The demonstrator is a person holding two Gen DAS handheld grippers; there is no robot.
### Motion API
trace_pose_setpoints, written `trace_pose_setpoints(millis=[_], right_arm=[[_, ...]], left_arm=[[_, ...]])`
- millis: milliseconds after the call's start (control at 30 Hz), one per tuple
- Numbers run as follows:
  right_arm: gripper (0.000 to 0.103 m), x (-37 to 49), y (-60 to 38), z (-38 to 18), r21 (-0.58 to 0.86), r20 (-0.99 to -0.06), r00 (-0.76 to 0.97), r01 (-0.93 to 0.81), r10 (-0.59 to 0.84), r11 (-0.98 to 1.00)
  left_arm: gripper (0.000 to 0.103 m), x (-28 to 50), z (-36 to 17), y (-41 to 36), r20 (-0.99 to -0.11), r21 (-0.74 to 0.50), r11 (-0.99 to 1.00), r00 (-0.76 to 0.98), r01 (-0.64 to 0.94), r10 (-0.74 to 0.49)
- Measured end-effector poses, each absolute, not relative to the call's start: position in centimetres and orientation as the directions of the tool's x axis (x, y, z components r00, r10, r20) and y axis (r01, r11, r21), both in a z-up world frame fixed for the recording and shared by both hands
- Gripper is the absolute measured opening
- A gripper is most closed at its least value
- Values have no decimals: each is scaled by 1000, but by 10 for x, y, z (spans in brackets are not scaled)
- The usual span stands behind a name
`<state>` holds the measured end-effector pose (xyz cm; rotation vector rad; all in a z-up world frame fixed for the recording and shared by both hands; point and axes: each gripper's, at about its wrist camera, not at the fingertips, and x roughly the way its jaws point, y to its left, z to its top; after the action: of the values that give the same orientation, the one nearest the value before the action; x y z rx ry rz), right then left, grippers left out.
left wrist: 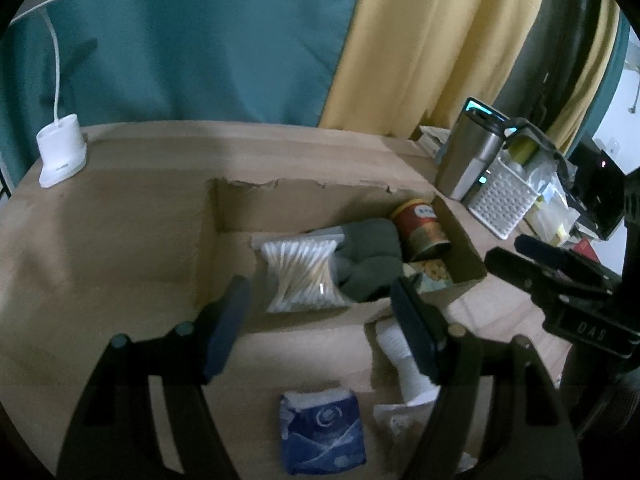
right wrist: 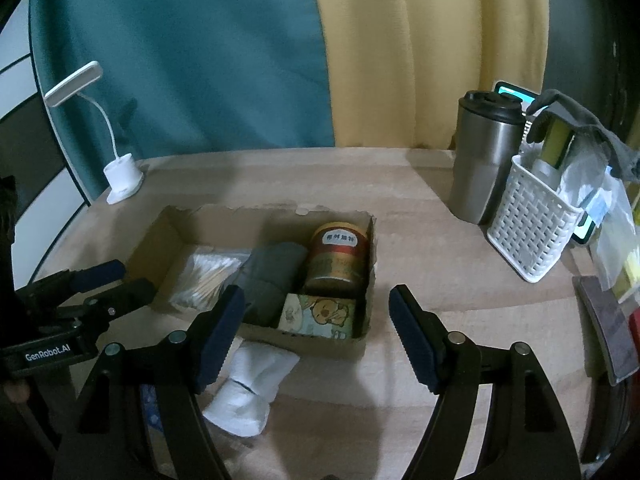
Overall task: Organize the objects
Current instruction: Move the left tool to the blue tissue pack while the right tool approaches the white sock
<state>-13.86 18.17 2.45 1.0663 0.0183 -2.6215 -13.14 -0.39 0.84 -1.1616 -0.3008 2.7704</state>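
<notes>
A low cardboard box [left wrist: 224,208] [right wrist: 160,236] sits on the wooden table. It holds a pack of cotton swabs [left wrist: 298,276] [right wrist: 204,276], a rolled grey-green cloth [left wrist: 368,260] [right wrist: 272,276], a red can [left wrist: 420,232] [right wrist: 338,256] and a cartoon-print packet [left wrist: 428,276] [right wrist: 320,314]. A white rolled sock [left wrist: 400,356] [right wrist: 250,384] lies in front of the box, beside a blue tissue pack [left wrist: 322,428]. My left gripper [left wrist: 320,328] [right wrist: 114,278] is open and empty over the box's near edge. My right gripper [right wrist: 316,336] [left wrist: 520,256] is open and empty near the box's right corner.
A white desk lamp [left wrist: 62,152] [right wrist: 122,178] stands at the back left. A steel tumbler [left wrist: 468,156] [right wrist: 486,160] and a white basket [left wrist: 502,200] [right wrist: 532,228] of items stand at the back right. Curtains hang behind the table.
</notes>
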Motion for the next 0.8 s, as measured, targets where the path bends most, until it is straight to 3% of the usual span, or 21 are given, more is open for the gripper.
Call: trace_pose_setpoints(millis=[800], right_arm=[[78, -115, 171, 15, 98, -697, -657, 309, -287, -946]], left_arm=[[74, -105, -2, -13, -700, -238, -971, -691, -16, 182]])
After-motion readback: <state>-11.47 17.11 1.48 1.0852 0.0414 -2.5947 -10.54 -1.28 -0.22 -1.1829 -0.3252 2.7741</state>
